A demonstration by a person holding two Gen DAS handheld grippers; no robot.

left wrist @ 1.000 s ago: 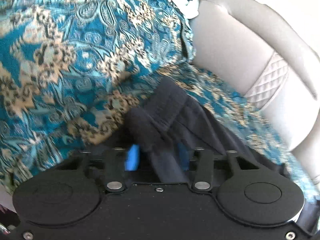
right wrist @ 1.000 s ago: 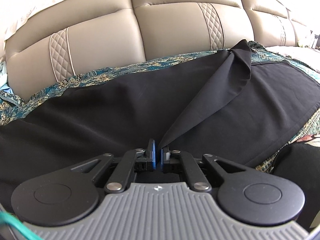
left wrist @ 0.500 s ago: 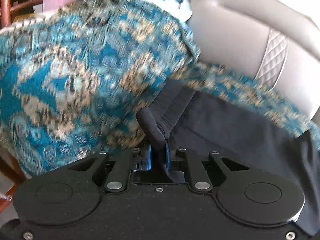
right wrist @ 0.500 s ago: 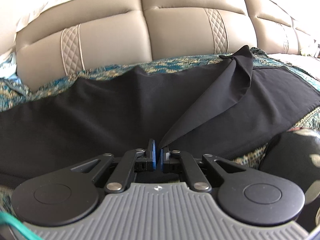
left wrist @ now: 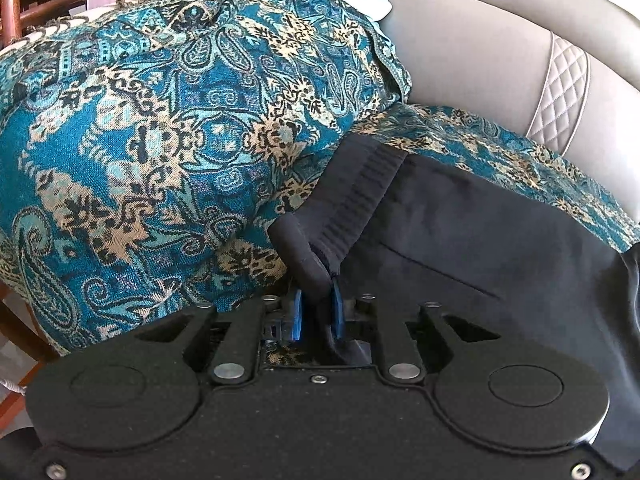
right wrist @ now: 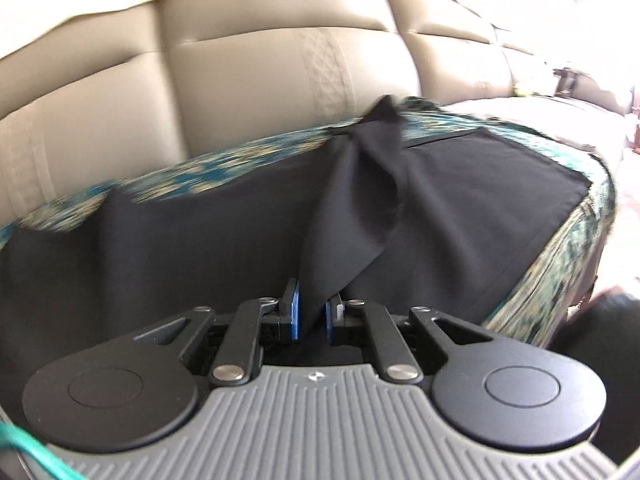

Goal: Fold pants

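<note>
Left gripper pinched the waistband corner of the black pants; right gripper pinched a lifted leg fold. Pants lay lengthwise on the teal paisley throw over the beige sofa. Folding seemed barely begun. Right view blurred; pants' ends cut off.
</note>
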